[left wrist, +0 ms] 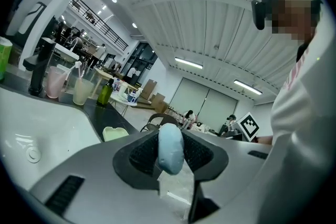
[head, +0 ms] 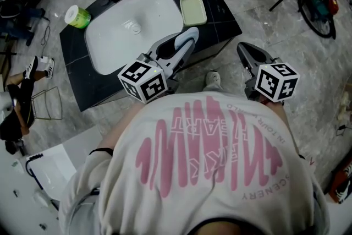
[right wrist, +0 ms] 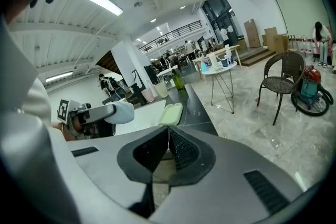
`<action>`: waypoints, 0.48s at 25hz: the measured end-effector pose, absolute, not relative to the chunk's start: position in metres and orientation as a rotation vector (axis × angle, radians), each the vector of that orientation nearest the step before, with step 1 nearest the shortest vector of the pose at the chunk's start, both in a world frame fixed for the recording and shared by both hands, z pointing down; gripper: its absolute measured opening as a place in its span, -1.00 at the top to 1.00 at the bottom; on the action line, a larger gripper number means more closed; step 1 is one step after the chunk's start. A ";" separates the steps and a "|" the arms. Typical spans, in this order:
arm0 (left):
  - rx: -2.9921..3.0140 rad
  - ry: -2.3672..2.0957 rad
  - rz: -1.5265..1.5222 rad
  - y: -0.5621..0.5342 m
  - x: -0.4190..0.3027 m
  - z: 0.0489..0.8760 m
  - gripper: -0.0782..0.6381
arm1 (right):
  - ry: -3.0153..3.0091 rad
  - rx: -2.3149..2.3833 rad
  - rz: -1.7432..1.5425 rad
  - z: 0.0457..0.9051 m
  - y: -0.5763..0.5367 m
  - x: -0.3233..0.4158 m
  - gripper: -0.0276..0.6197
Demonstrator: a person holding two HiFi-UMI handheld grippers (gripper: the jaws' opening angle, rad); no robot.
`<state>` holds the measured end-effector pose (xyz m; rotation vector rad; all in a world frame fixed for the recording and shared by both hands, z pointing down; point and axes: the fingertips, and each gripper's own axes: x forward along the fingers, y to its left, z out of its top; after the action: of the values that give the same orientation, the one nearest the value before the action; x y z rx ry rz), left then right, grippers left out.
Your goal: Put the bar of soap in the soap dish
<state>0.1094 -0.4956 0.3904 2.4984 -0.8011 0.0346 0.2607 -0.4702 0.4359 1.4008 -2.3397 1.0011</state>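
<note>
Overhead, the left gripper [head: 182,47] hung over the counter's [head: 219,18] near edge. The bar of soap [head: 188,37] at its tip pointed toward the soap dish [head: 193,10] by the right edge. In the left gripper view, the jaws pinched the soap between them, its long axis upright, and the gripper body half hid the dish. In the right gripper view, the right gripper [right wrist: 168,150] had its jaws together, holding nothing.

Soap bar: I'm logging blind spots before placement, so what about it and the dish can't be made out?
- Left gripper view: bar of soap, lower part hidden between fingers of the left gripper.
- Left gripper view: soap dish, near end cut off by the gripper body.
- Right gripper view: soap dish, low angle, inside barely shows.
</note>
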 end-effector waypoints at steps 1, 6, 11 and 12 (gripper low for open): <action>2.496 -0.810 0.038 -0.500 0.111 0.391 0.42 | -2.342 1.394 1.004 0.437 -0.475 0.264 0.86; 2.467 -0.867 0.066 -0.516 0.118 0.399 0.42 | -2.356 1.348 1.045 0.444 -0.496 0.274 0.86; 2.452 -0.929 0.161 -0.532 0.127 0.412 0.42 | -2.381 1.301 1.044 0.445 -0.519 0.281 0.86; 2.447 -0.943 0.179 -0.536 0.128 0.416 0.42 | -2.383 1.290 1.044 0.446 -0.523 0.283 0.86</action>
<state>0.1277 -0.5363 0.4156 2.4470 -0.9432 0.1790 0.2828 -0.5228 0.4463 1.2896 -2.3832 1.0438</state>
